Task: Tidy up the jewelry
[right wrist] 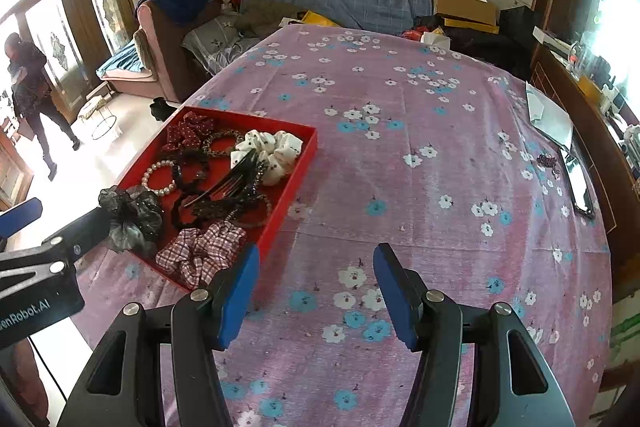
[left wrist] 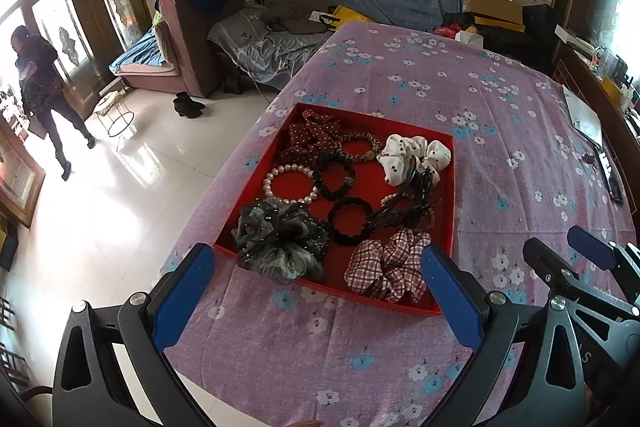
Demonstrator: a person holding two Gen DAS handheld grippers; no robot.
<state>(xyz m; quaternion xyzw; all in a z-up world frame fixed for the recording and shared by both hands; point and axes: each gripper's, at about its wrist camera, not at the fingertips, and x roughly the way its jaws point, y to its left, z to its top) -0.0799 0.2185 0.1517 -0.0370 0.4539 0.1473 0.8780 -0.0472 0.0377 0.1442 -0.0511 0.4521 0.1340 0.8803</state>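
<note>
- Red tray point(left wrist: 451, 187) sits on the worktop point(left wrist: 500, 163), near its left edge, on the purple floral cloth point(right wrist: 400, 187).
- In the tray: pearl bracelet point(left wrist: 289, 183), black hair ties point(left wrist: 334, 174), leopard-print tie point(left wrist: 357, 147), dark red dotted scrunchie point(left wrist: 310, 135), white dotted scrunchie point(left wrist: 414, 155), black hair clip point(left wrist: 404, 203).
- Grey sheer scrunchie point(left wrist: 280, 239) spills over the tray's near rim; plaid scrunchie point(left wrist: 386, 265) lies in the near right corner.
- Left gripper point(left wrist: 316, 291): jaws spread wide, nothing between the pads, hovering at the tray's near edge.
- Right gripper point(right wrist: 316, 299): jaws apart, empty, over bare cloth just right of the tray; left pad beside the plaid scrunchie, contact can't tell.
- Phone point(right wrist: 578, 183) and a small dark beaded item point(right wrist: 546, 161) at the worktop's far right, well apart from the tray.
- Person point(left wrist: 40, 95) on the floor by the door, background.
</note>
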